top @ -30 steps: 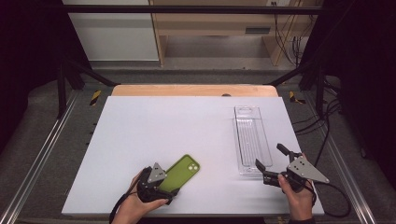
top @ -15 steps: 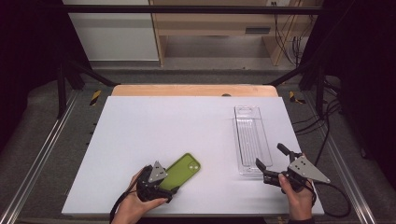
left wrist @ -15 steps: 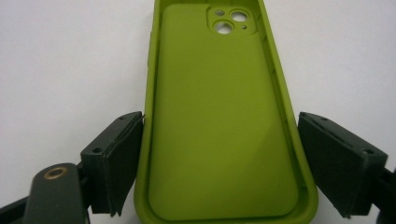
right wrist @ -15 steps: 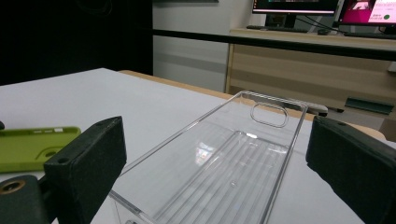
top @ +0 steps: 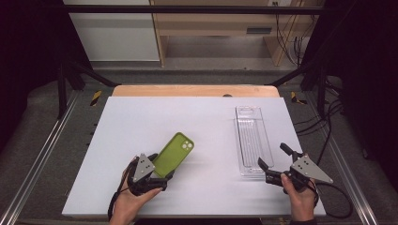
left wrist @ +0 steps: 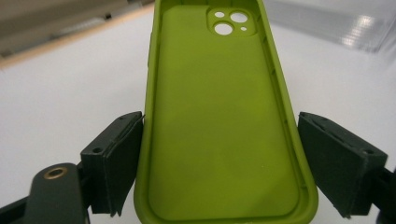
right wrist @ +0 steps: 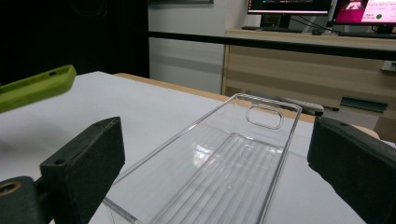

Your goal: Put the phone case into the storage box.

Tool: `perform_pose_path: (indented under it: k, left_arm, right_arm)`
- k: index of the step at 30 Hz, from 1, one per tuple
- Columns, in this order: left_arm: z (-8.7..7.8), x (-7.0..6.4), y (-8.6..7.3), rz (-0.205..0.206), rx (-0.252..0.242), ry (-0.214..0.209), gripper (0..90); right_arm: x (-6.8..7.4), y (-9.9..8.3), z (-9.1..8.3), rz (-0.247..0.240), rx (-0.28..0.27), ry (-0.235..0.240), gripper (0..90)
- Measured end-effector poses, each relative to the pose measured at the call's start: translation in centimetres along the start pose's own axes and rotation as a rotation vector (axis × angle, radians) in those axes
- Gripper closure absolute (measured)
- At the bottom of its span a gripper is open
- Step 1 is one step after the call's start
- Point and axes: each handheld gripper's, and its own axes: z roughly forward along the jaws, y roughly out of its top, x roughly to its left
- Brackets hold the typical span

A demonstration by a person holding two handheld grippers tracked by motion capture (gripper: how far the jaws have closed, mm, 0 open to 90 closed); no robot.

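Observation:
A lime-green phone case [top: 173, 153] [left wrist: 219, 116] is tilted up off the white table [top: 141, 122], its camera cut-out at the far end. My left gripper [top: 161, 168] [left wrist: 219, 168] is shut on its near end, one jaw against each long edge. A clear plastic tray [top: 253, 136] [right wrist: 233, 154] with a ribbed floor lies lengthwise on the table's right side. My right gripper [top: 272, 154] [right wrist: 217, 140] is open at the tray's near end, its jaws standing wide on either side of that end and apart from it. The green case's edge [right wrist: 37, 86] shows at the left of the right gripper view.
A wooden strip [top: 192, 90] borders the table's far edge. Metal frame rails [top: 47, 145] run along both sides, and cables [top: 328, 122] hang to the right. A desk with monitors [right wrist: 322, 7] stands beyond the table.
My left gripper has lifted the green case and carried it slightly farther from the table's near edge. The right gripper and the clear tray have hardly moved.

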Motion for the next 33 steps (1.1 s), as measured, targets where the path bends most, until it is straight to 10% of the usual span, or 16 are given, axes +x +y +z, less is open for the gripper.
perform_pose_path:
  k: [17,33]
  left_arm:
    - [2.2,-1.0,4.3,0.097,-0.134,0.006,16.4]
    - [1.5,-1.9,3.7,0.139,-0.169,0.059,16.4]
  right_arm:
    - [3.6,6.8,3.1,0.021,0.071,0.043,4.8]
    - [7.9,10.4,8.2,0.073,0.107,0.117,7.8]
